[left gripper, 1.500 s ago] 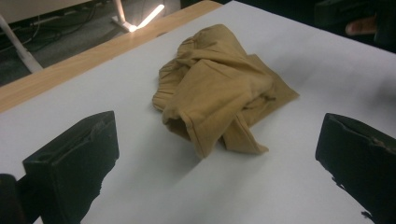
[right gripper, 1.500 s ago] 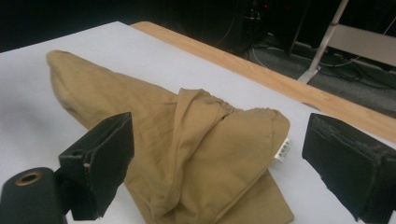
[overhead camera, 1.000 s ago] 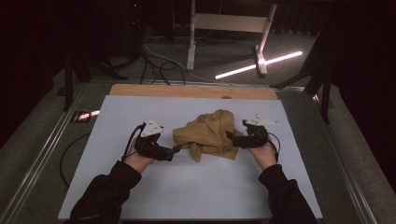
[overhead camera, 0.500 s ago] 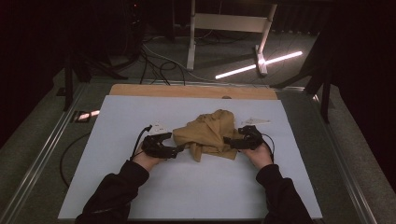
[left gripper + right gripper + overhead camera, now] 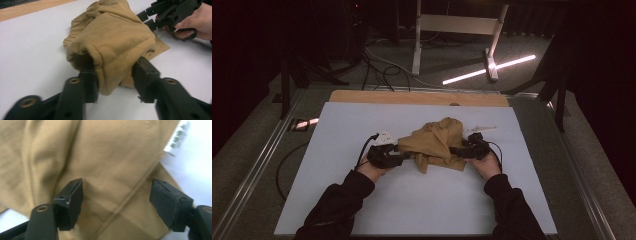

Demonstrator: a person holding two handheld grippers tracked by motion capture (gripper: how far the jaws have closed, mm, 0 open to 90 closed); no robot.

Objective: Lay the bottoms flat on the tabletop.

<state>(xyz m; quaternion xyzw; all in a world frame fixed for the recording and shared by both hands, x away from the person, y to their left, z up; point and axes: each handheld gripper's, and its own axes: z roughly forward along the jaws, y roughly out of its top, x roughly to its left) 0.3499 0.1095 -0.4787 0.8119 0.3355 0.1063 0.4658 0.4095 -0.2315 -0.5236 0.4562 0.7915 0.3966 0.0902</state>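
Note:
A crumpled tan cloth point(image 5: 437, 142) lies in the middle of the white table top point(image 5: 362, 200). My left gripper point(image 5: 401, 158) meets its left edge and my right gripper point(image 5: 460, 150) its right edge. In the left gripper view, the left gripper point(image 5: 116, 80) stands open with a rolled hem of the cloth point(image 5: 112, 42) between its jaws; the right gripper point(image 5: 162, 13), in a hand, sits at the cloth's far side. In the right gripper view, the right gripper point(image 5: 121, 202) is wide open over flat cloth point(image 5: 100, 157), near a white label point(image 5: 176, 138).
A bare wooden strip point(image 5: 412, 97) runs along the table's far edge, and metal rails point(image 5: 257, 170) flank the sides. Beyond the table, a white stand point(image 5: 457, 25) and a lit light bar point(image 5: 489, 70) are on the dark floor. Cables point(image 5: 287, 165) trail left.
Both hands have moved inward toward the cloth. The grippers, earlier just beside it, now have their jaws at its left and right edges.

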